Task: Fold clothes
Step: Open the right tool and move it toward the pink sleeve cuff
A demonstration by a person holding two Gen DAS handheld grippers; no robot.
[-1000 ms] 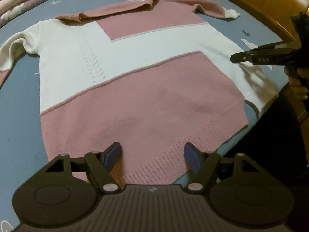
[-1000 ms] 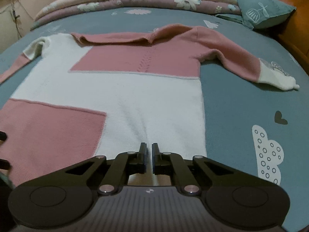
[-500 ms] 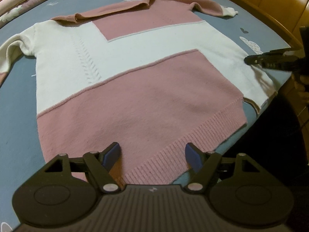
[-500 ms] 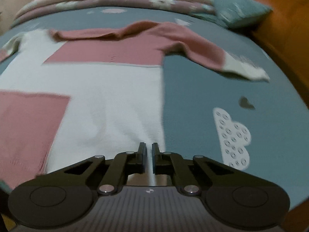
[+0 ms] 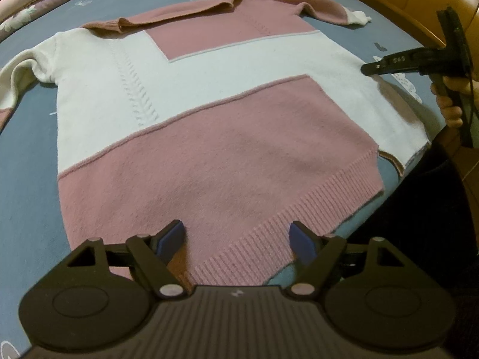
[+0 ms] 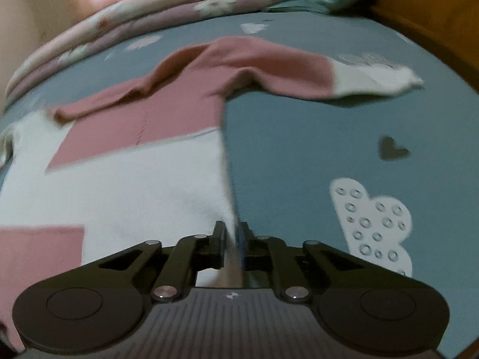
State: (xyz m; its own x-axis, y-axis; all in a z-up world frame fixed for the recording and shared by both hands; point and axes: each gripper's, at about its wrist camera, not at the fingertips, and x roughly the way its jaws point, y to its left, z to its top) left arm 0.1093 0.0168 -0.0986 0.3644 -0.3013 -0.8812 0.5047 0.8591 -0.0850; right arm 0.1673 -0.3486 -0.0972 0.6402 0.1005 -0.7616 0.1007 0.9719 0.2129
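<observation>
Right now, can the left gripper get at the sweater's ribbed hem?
Probably yes. The left gripper is opening, with the pink ribbed hem lying flat between its fingers and nothing covering it. The right gripper is off at the sweater's far side edge, out of the way.

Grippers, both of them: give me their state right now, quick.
Left gripper: jaws opening, straddling the pink-and-white knitted sweater's ribbed hem, not gripping.
Right gripper: shut on the sweater's white side edge.

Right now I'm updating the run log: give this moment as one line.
garment: sweater flat on bed | left hand-held gripper: opening over hem, nothing gripped | right hand-held gripper: shut at sweater's side edge
</observation>
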